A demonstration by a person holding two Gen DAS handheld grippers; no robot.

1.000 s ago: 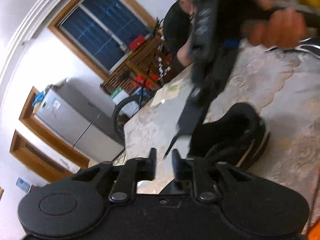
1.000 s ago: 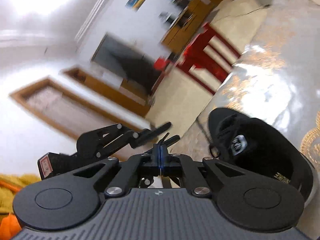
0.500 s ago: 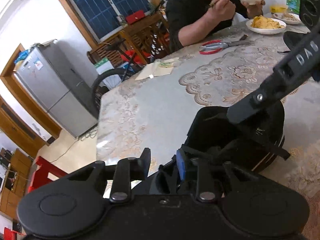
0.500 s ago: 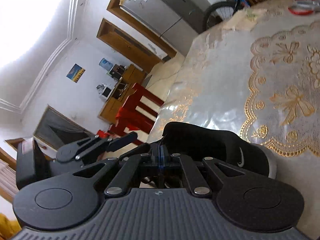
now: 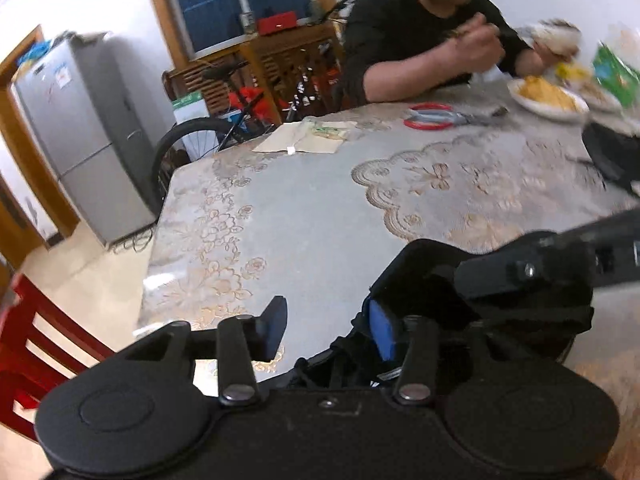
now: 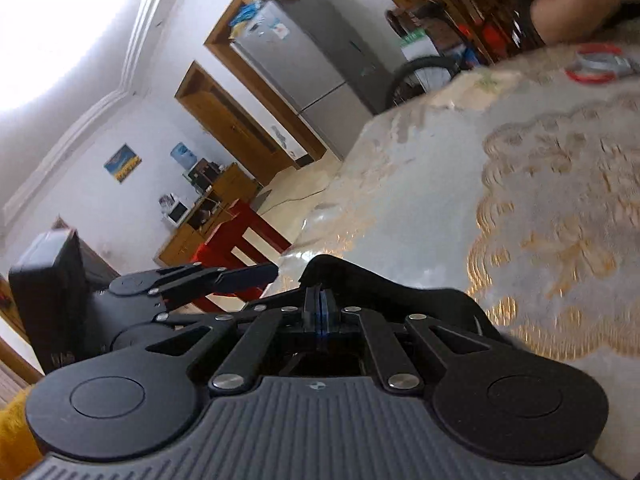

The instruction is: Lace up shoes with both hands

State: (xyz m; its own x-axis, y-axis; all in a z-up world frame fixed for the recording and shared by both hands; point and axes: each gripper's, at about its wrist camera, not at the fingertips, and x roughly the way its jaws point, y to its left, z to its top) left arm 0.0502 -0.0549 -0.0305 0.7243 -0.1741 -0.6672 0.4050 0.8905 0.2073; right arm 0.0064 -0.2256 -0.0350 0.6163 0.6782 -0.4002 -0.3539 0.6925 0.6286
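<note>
Shoe, black, sits at the near edge of the surface, just ahead of both tongs; its collar opening faces the cameras, and so much of it is hidden that its long axis cannot be told. The left tongs are opening: one finger stands over bare cloth, the blue-padded finger lies against the shoe's collar, and nothing is pinched. The right tongs are pressed together right over the shoe's opening; whether a lace is caught there cannot be told. The right tongs' arm crosses above the shoe in the left view. Farther off lie red-handled scissors, papers and a plate of food, where a person eats. A red chair stands beside the near corner.
</note>
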